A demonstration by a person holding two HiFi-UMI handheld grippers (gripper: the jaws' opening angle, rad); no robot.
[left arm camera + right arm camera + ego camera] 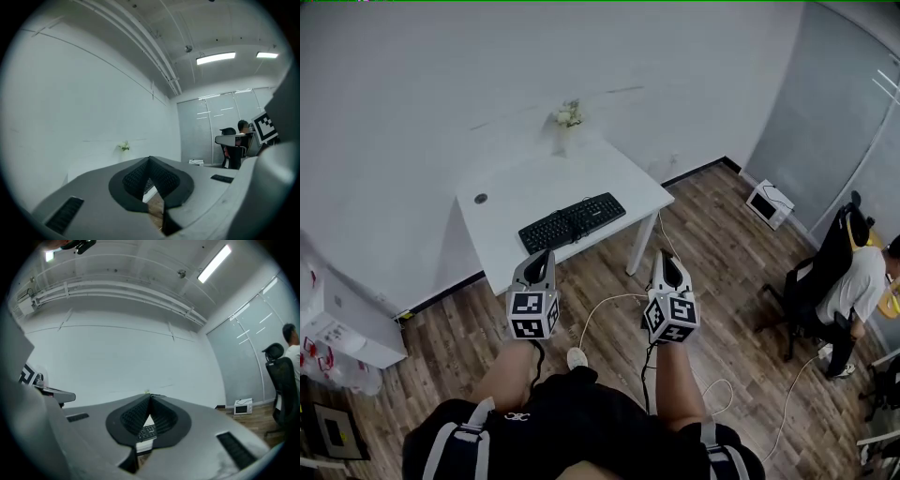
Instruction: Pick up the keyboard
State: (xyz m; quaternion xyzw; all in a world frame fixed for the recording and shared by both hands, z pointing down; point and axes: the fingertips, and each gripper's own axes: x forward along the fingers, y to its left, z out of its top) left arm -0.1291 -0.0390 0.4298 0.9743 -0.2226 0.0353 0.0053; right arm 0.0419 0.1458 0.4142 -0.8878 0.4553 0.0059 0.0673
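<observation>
A black keyboard (pixel 572 222) lies near the front edge of a small white table (pixel 525 192). In the head view my left gripper (pixel 540 260) and right gripper (pixel 667 262) are held side by side in front of the table, above the wood floor, short of the keyboard. Both are shut with nothing in them. Between the closed jaws of the right gripper view a bit of the keyboard (pixel 147 431) shows on the table edge. The left gripper view shows only a sliver of the table (pixel 149 190) and floor through its jaws.
A small vase of flowers (pixel 567 120) stands at the table's back edge by the white wall. White cables (pixel 602 309) trail over the floor under my hands. A person sits in an office chair (pixel 825 272) at the right. A white microwave-like box (pixel 770 202) sits on the floor.
</observation>
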